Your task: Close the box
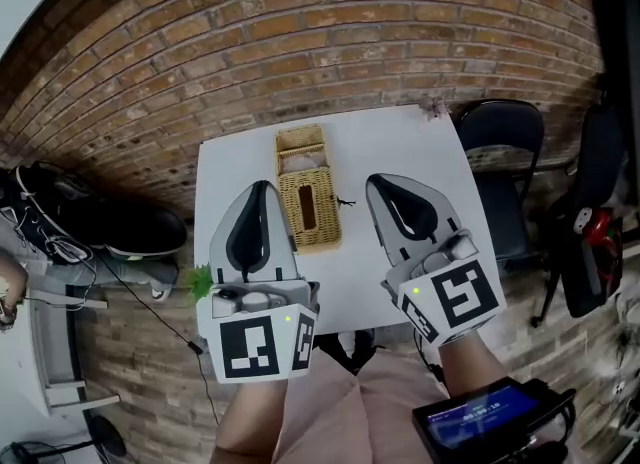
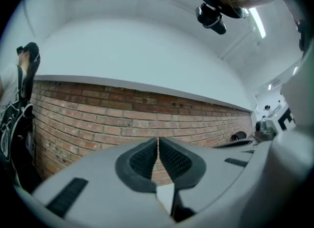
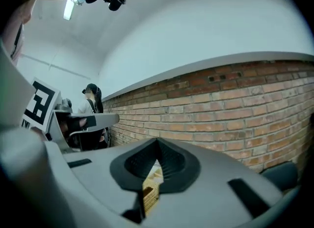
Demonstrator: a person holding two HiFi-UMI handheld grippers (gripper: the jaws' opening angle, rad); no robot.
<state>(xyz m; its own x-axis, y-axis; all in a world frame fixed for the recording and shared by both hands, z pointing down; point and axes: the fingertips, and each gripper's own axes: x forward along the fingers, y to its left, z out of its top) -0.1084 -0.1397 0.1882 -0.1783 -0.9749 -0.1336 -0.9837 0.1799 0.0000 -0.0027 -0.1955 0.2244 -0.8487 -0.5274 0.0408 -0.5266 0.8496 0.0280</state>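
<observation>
Head view: your left gripper [image 1: 260, 197] hangs just left of the wicker box [image 1: 310, 207] and your right gripper [image 1: 385, 192] off to its right, both over the white surface [image 1: 420, 147]. The box lies mid-surface, lengthwise toward the brick wall [image 1: 300, 42] beyond it.

Left gripper view: your jaws are pressed together on nothing, with brickwork behind them.

Right gripper view: your jaws are likewise together and empty. The box shows below their tips, and a person [image 3: 91, 99] stands well to its left.
</observation>
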